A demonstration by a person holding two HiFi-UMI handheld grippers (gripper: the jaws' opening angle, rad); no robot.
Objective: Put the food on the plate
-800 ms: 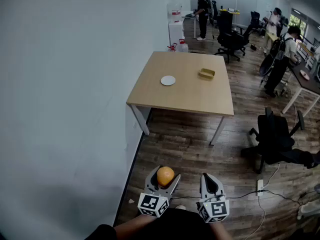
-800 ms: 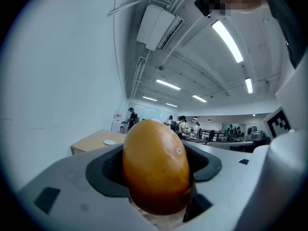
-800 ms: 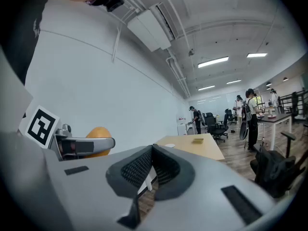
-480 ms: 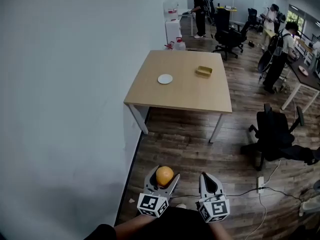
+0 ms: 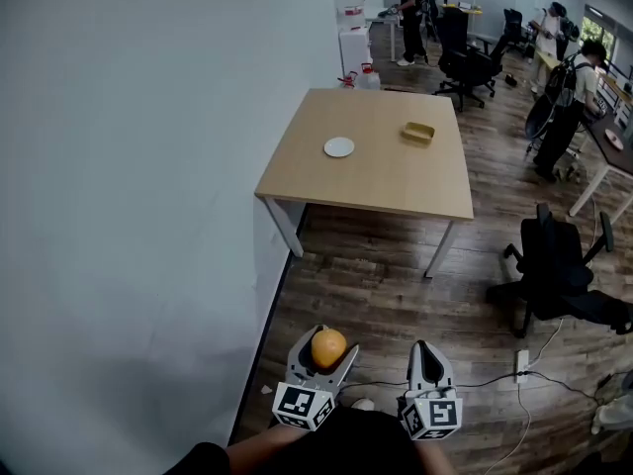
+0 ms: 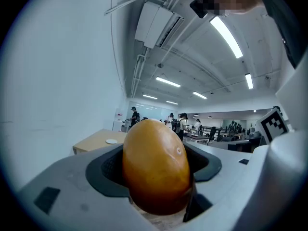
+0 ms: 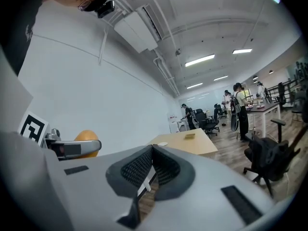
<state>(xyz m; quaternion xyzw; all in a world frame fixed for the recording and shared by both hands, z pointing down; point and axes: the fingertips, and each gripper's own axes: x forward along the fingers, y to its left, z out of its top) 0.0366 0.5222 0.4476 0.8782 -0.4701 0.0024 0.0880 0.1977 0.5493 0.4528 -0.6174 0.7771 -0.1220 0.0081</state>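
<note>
Head view: big white wall (image 5: 129, 216) fills the left side, dark wood plank floor (image 5: 396, 295) the rest. Light wooden table (image 5: 386, 181) with white legs stands against the wall, well ahead of the person. Black office chair (image 5: 554, 265) on the floor right of the table, apart from it. Several people (image 5: 569, 97) stand far back among desks and more chairs. A cable and power strip (image 5: 521, 362) lie on the floor, lower right.

Both grippers are low in frame, close to the body and well short of the table. Left gripper (image 5: 326, 344): jaws wide apart and clamped on the orange fruit (image 5: 328, 348). Left gripper view shows the fruit seated between the dark pads, a pad against each side, filling the gap. Right gripper (image 5: 426, 352), just right of the left one: jaws pressed together. Right gripper view shows the dark pads meeting at the tips, nothing between them, and the fruit off to its left.

Small white plate (image 5: 339, 147) lies on the table's left half, nearer the wall edge. Yellowish shallow dish (image 5: 418, 133) sits to the plate's right and slightly further back, apart from it. The fruit is off the plate, up in the left gripper.
</note>
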